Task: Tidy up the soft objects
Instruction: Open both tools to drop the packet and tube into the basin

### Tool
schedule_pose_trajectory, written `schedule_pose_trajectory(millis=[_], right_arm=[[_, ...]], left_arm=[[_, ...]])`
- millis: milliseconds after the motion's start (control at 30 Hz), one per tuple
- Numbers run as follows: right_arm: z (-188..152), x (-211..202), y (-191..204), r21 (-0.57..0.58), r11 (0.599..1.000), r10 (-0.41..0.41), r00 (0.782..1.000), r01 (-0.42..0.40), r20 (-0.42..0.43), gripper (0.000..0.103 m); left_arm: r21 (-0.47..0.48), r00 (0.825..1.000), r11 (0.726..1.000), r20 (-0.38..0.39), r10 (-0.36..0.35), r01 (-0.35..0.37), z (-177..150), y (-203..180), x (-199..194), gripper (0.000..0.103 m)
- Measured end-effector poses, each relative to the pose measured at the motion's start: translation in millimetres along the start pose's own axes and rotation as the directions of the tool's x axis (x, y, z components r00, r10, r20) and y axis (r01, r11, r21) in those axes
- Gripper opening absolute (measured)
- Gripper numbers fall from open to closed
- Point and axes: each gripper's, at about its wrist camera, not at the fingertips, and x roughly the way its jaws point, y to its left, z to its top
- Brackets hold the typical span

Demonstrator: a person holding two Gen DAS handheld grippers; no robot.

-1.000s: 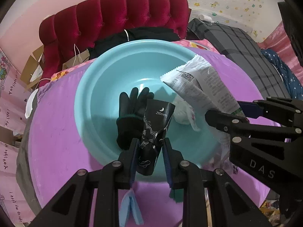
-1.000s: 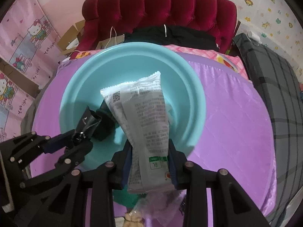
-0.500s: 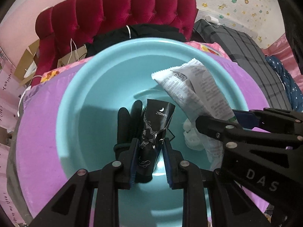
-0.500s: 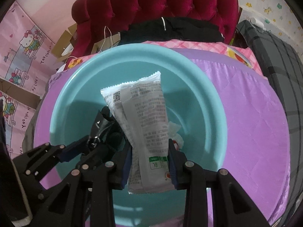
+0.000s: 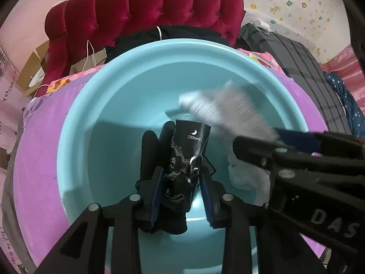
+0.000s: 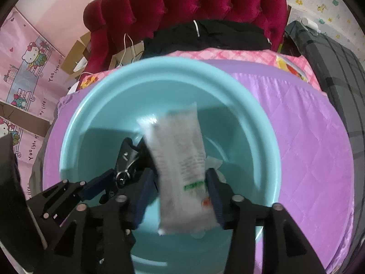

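Left wrist view: my left gripper (image 5: pixel 181 191) is over the teal basin (image 5: pixel 95 105), jaws partly apart around the black pouch (image 5: pixel 182 166). Pouch stands between the pads, long axis running straight forward along the fingers, top edge pointing at the basin's far wall. I can't tell if the pads bite it or have just let go; there looks to be a sliver of gap on the right pad. A black glove (image 5: pixel 152 150) lies on the basin floor just left of the pouch, touching or overlapping it, fingers pointing away from me.

Right wrist view: right gripper (image 6: pixel 182 187) is also inside the basin rim, jaws spread wider than the white packet (image 6: pixel 180 166). Packet is motion-blurred, so my read is that it's loose and dropping, not gripped. Its long axis also runs forward, tilted slightly left at the top. Some crumpled white material (image 6: pixel 214 162) sits on the basin floor behind it.

Relation that matters: both items are directly ahead of and below their own grippers, already over the basin interior, not the purple quilt (image 6: pixel 308 137). Left arm crosses low-left in the right view, so the tools are close side by side. Next call, I'd judge: open fully, back each gripper straight out along its own axis, avoid snagging the glove.
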Motion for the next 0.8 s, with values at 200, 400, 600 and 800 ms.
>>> schedule_pose_trajectory(millis=[200, 400, 600, 800], right_arm=[[0, -12, -1, -0.004, 0.999, -0.049, 0.999, 0.049, 0.023, 0.092], [-10, -27, -4, -0.002, 0.999, -0.047, 0.998, 0.047, 0.040, 0.102], [-28, -49, -1, -0.035, 0.998, -0.049, 0.997, 0.051, 0.054, 0.102], [-56, -73, 1, -0.061, 0.996, -0.054, 0.996, 0.058, 0.070, 0.102]], left_arm=[[-0.039, 0.998, 0.998, 0.048, 0.042, -0.040, -4, 3, -11, 0.103], [-0.046, 0.996, 0.997, 0.062, 0.059, -0.056, -12, 5, -22, 0.103], [-0.038, 0.995, 0.997, 0.073, 0.068, -0.066, -29, 2, -46, 0.103], [-0.029, 0.991, 0.995, 0.098, 0.096, -0.094, -51, -4, -75, 0.103]])
